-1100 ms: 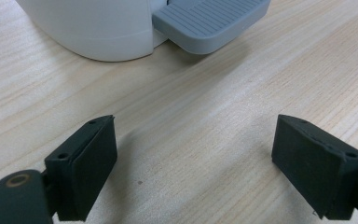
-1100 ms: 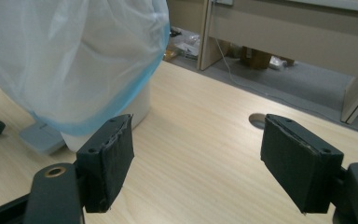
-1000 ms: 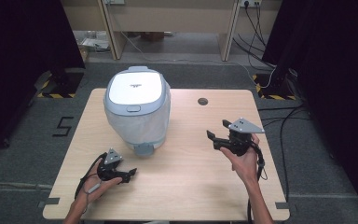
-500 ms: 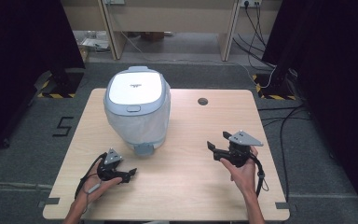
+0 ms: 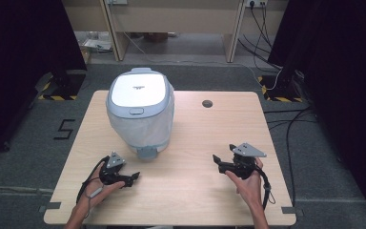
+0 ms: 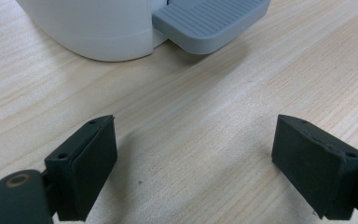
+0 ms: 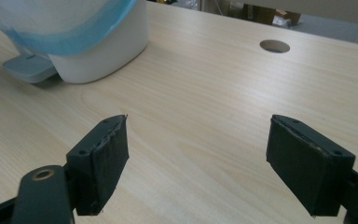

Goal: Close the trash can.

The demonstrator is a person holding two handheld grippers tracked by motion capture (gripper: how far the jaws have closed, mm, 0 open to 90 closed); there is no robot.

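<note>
Overhead, the high view showed a white pedal bin [image 5: 140,112] with a closed lid standing on the upper left part of the wooden surface [image 5: 195,191], its grey foot pedal [image 5: 147,152] jutting toward the bottom of the frame. The left gripper [image 5: 129,179] lay low at the lower left, held by the left hand [image 5: 93,193], just below the pedal but apart from it. The right gripper [image 5: 218,161] sat at the lower right in the right hand [image 5: 245,183]. Compared with a second ago, the right gripper had dropped lower in the frame, toward the near edge, while the left one and the bin had stayed put. A round hole [image 5: 207,103] marked the surface near the upper right.

Closer in, the left gripper view showed what the overhead could not: its fingers [image 6: 86,168] were spread wide with nothing between them, bare wood beneath, and the ribbed pedal [image 6: 212,21] and the bin's white base [image 6: 88,28] sat at the top of the frame.

Finally, the right gripper view had its own fingers [image 7: 100,161] likewise spread wide and empty over the wood. At the upper left stood the bin [image 7: 102,46], with a blue-edged liner [image 7: 65,28] hanging over its side, the pedal [image 7: 28,67] at the far left, and the hole [image 7: 274,46] at the upper right.
</note>
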